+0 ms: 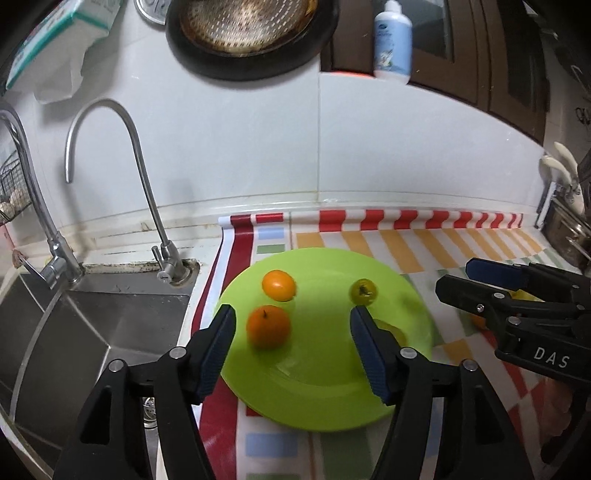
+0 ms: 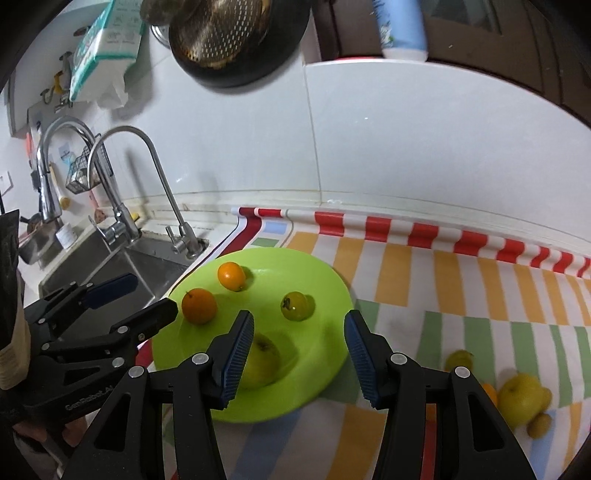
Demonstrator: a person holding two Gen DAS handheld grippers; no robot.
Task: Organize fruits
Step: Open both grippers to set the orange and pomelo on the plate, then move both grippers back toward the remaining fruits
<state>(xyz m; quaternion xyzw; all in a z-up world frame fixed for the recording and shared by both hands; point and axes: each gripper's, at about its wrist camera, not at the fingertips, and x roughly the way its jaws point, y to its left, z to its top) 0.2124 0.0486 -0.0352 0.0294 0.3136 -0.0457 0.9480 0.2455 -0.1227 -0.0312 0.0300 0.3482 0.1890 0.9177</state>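
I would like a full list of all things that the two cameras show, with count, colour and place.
plate: 1, bright green, on the striped cloth beside the sink
oranges: 2, orange, on the plate's left part
small green fruit: 1, yellow-green, on the plate, right of the oranges
apple on plate: 1, yellow-green, near edge of plate, partly behind a finger
loose fruits: several, yellow, green and orange, on the cloth right of the plate; exact count unclear
cloth: 1, striped, on the counter
taps: 2, metal, at the sink
sink: 1, steel, left
colander: 1, metal, on the wall
bottle: 1, white, up right
left gripper: open, above the plate
right gripper: open, above the plate
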